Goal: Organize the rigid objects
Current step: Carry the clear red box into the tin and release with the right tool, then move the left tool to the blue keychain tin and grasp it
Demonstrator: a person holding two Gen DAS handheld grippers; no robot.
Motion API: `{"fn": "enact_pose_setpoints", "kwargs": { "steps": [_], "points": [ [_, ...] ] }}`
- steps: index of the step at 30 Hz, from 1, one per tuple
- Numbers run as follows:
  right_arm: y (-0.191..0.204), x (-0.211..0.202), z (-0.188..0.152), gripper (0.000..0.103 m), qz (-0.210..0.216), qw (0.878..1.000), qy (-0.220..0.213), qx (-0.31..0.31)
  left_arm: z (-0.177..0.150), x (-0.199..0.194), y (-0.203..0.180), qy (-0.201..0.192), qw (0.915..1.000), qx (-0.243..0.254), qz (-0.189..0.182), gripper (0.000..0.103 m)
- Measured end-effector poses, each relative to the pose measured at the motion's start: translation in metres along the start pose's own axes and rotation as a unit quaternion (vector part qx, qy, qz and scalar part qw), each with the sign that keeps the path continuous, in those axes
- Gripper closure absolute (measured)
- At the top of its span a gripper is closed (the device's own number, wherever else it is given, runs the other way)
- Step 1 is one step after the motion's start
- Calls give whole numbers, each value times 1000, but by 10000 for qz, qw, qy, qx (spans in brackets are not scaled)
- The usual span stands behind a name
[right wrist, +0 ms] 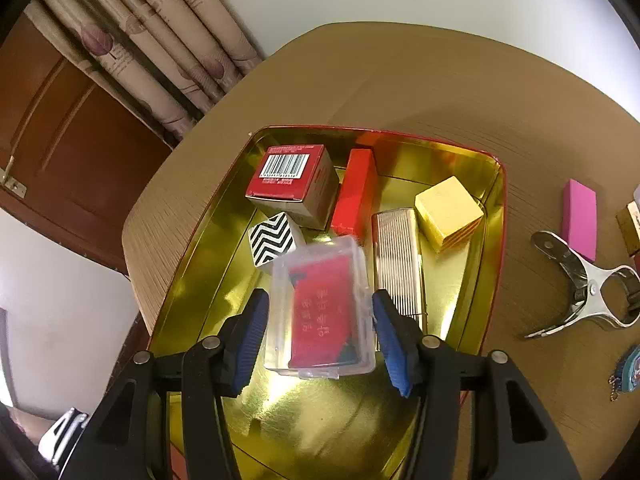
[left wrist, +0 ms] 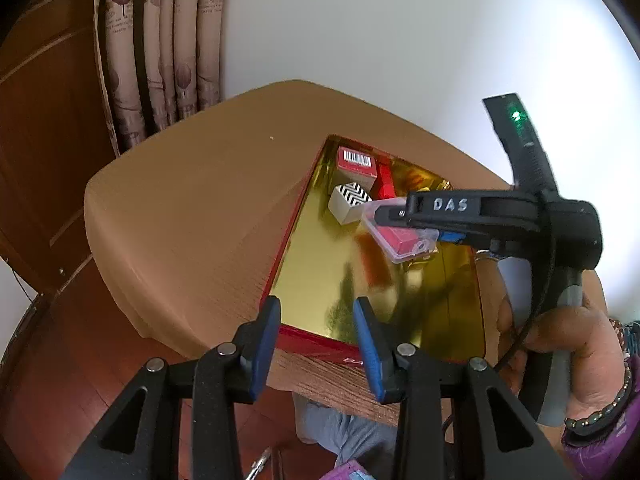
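Observation:
A gold-lined red tin tray [right wrist: 494, 208] [left wrist: 320, 264] sits on the wooden table. In it lie a red barcode box [right wrist: 290, 176] [left wrist: 356, 164], a zigzag cube [right wrist: 272, 242] [left wrist: 348, 200], a red box [right wrist: 354, 194], a ribbed silver case [right wrist: 398, 256] and a yellow cube [right wrist: 448, 210]. My right gripper [right wrist: 320, 332] [left wrist: 384, 216] is over the tray, its jaws around a clear plastic case [right wrist: 320, 312] [left wrist: 400, 236] with a red card inside; the pads stand slightly off its sides. My left gripper [left wrist: 316, 336] is open and empty above the tray's near edge.
Right of the tray on the table [right wrist: 400, 80] lie a pink block [right wrist: 580, 220], a metal clip tool [right wrist: 588, 292], a brown box [right wrist: 630, 224] and a keychain [right wrist: 630, 368]. Curtains [left wrist: 160, 48] and a wooden door [right wrist: 60, 128] stand behind.

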State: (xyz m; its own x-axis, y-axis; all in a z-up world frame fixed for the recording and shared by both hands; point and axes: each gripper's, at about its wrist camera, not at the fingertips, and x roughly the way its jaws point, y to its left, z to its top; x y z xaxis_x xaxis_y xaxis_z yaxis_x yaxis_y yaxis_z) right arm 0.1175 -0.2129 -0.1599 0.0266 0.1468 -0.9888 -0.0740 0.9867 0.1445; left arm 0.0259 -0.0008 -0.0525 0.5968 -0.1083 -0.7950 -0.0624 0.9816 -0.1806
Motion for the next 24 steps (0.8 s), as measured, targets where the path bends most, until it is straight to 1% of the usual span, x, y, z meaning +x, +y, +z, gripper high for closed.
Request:
{"fn": "enact_pose_setpoints", "kwargs": {
  "steps": [3,5,8,9,11,13,14,15,17,18,19,20,21,22,24],
  "points": [
    [-3,-5,-3,51,0,10000,-86,20,-2,-2,-2,-39,10000,37,30,65],
    [-3,-14,-4,51,59,9997,-248,59,-2,-3,-4,-72,9999,87,73,65],
    [-9,-41,-15,51,74,9980,-633,10,-2,-5,-9,-133,9996,208,167,65],
    [-15,-57,-26,51,107,9963,-850,-30,-3,-6,-11,-153,9994,252,180,65],
    [-28,-78,-43,51,-30,9935,-1135,-79,-3,-7,-13,-195,9991,296,211,65],
    [-54,-101,-67,42,-335,9890,-1439,-48,-3,-10,-15,-246,9989,342,215,65],
    [-67,-110,-77,41,-479,9868,-1548,6,-4,-11,-16,-271,9987,365,217,65],
    [-90,-121,-92,41,-795,9827,-1670,109,-5,-13,-18,-294,9985,404,225,65],
    [-124,-131,-110,41,-1256,9780,-1644,279,-6,-13,-21,-318,9982,461,229,65],
    [-153,-138,-123,41,-1557,9736,-1593,499,-7,-14,-23,-330,9979,498,238,65],
    [-174,-145,-133,41,-1769,9687,-1607,676,-7,-14,-27,-340,9976,548,252,65],
    [-188,-149,-141,41,-1915,9652,-1610,765,-8,-14,-29,-347,9974,586,253,65],
    [-211,-158,-153,41,-2182,9589,-1586,884,-10,-15,-34,-357,9968,674,229,65],
    [-222,-162,-160,41,-2321,9553,-1575,936,-11,-14,-37,-346,9966,722,214,65],
    [-251,-174,-177,41,-2721,9440,-1569,1014,-15,-13,-49,-263,9959,859,47,65]
  ]
}}
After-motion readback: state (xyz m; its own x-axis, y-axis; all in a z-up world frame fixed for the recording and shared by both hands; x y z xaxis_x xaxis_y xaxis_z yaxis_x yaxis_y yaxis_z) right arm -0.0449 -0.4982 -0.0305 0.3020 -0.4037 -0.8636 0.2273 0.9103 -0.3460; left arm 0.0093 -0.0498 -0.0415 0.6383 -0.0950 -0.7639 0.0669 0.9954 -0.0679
